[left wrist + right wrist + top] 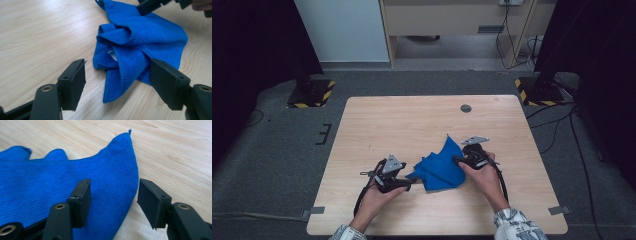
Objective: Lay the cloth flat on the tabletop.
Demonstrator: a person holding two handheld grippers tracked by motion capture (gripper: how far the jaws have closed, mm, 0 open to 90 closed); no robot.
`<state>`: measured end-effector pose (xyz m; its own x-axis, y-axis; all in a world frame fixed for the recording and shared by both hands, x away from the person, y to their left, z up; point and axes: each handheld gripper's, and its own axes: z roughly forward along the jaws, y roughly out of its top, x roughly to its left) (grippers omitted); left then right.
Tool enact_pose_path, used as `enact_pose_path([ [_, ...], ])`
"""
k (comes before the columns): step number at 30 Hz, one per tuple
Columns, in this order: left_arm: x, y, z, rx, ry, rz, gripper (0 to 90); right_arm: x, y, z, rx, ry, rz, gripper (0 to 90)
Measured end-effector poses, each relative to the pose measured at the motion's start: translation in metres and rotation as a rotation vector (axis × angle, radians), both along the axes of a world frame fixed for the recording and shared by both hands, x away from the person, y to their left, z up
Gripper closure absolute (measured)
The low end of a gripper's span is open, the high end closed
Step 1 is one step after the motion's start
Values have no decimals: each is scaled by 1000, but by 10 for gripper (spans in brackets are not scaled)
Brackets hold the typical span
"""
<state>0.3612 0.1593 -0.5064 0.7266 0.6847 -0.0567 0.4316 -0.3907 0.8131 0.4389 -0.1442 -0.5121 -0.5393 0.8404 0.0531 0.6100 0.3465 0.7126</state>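
Left gripper: jaws partly open, pads bare, straddling the near corner of the blue cloth without pressing on it. Nothing held. Right gripper: jaws partly open as well, one pad over the cloth's edge, the other over bare wood; no pinch visible. Seen from above, left gripper at the cloth's left corner, right gripper at its right side, each in a hand.

Cloth lying crumpled on the table, near the front middle, folded over itself in several layers, one pointed corner sticking out toward the far side.

Likely trouble from here:
- Closing on the left corner could catch more than one layer (folds stacked there, a white label tucked between them), so a pull would drag a bunch instead of a single edge.
- On the right, edge sitting close to one pad only; closing there may nip just the hem or miss it, letting the cloth slip out on the first tug.
- Pulling with one side gripped and the other not would slide the whole cloth across the smooth wood rather than spread it.
- Pads pushed too low may scrape the tabletop and shove the fabric ahead.
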Motion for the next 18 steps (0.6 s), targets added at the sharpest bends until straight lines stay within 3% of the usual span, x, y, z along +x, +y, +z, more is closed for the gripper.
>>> enact_pose_path([
  [5,3,0,-4,-18,11,9,357,9,-2,-6,9,29,-16,509],
  [7,3,0,-4,-18,7,-1,379,12,-4,-8,36,38,-14,562],
  [12,4,-4,-7,-1,19,-29,517,13,-2,-11,27,58,8,678],
  [15,4,-6,-8,14,20,-42,599,12,0,-11,26,52,25,806],
  [18,4,-8,-8,40,-4,-36,703,9,1,-8,20,32,44,857],
])
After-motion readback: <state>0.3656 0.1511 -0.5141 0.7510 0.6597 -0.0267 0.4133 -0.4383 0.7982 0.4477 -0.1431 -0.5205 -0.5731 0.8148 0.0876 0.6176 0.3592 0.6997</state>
